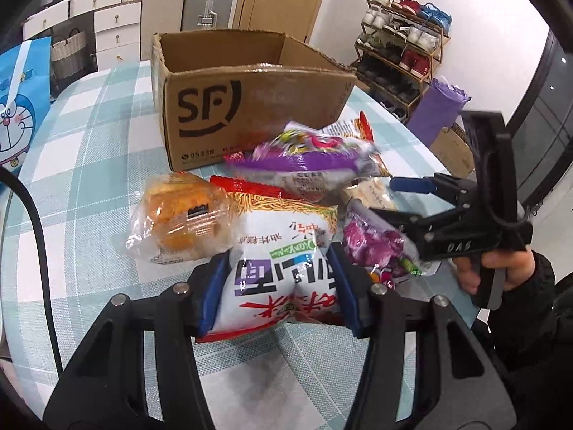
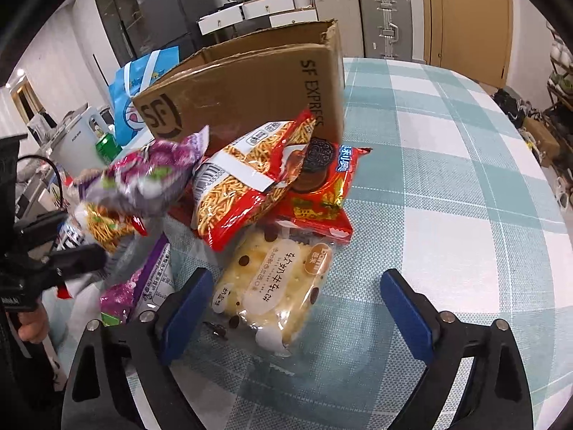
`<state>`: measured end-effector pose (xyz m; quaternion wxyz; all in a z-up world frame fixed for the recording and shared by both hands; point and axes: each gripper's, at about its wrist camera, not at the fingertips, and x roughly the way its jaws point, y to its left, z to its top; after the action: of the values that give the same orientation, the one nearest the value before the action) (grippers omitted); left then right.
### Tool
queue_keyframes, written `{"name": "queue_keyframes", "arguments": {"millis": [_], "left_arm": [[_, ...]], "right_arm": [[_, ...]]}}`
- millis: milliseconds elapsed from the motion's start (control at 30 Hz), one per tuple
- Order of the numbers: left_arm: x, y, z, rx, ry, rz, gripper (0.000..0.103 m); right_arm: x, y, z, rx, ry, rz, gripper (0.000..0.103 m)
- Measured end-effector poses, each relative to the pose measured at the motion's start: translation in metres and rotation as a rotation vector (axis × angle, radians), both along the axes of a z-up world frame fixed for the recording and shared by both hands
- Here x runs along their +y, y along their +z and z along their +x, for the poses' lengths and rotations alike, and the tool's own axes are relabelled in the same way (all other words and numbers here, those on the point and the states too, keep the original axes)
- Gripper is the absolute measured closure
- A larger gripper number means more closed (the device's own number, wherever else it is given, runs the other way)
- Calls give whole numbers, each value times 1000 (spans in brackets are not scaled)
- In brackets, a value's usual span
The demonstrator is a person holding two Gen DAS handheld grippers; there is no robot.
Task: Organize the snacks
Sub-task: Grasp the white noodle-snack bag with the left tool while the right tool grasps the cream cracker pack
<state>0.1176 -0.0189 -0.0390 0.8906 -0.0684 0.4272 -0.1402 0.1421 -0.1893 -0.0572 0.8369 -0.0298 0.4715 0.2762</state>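
— Cardboard first: where does the open brown SF-printed cardboard box (image 1: 250, 96) stand?

— On the teal-and-white checked tablecloth (image 2: 447, 179). Every snack lies heaped just in front of that box, on my side of it.

— What has my left gripper (image 1: 277, 286) got?

— Its blue-padded fingers (image 1: 349, 297) are clamped on the white-and-red crinkly noodle-snack bag with large purple characters (image 1: 283, 251), squeezing its near end so the film bulges between the pads. That bag is the nearest packet to me and farthest from the box.

— And around it?

— Left of it, touching, a clear plastic wrapper holding a golden bun (image 1: 179, 218). Between it and the box, a purple-and-white glossy packet (image 1: 311, 157) lies on top of the heap, blurred. Right of the held bag sits a magenta-and-purple foil packet (image 1: 376, 243).

— The right gripper (image 2: 301, 308)?

— Spread wide apart, holding nothing. Between its pads, nearer the left pad, lies a clear-wrapped pale cream biscuit pack with dark chips (image 2: 275, 294). Whether the pad touches the wrapper, I cannot tell.

— Closer to the box from there?

— A red Oreo-printed cookie packet (image 2: 322, 193) just in front of the box's corner, and a red bag showing thin fried noodle sticks (image 2: 247, 182) leaning over it.

— Beyond the box?

— A blue cartoon-cat paper bag (image 1: 21, 107).
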Motion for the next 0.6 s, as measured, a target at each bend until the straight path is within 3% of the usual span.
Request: {"name": "queue_keyframes", "arguments": {"millis": [200,333,500,533,567,600], "left_arm": [[3,6,-4,-5,6,-8,52],[1,8,-8,-11,10,-5,52],[3,9,-8,-16,17,-7,52],[4,9,-8,-17,18,-7,52],[4,10,-8,-19,21,-8,52],[6,10,-8,-21,24,-11,52]], "right_arm": [[15,1,-8,-21,36,-19,13],[17,3,-11,-32,40,-27,34],[16,5,-14,-45,51,-25,40],[14,6,-13,-51,50,-23,48],[11,10,-13,-72,38,-24,63],[7,13,-12,-73,30,-18,68]]}}
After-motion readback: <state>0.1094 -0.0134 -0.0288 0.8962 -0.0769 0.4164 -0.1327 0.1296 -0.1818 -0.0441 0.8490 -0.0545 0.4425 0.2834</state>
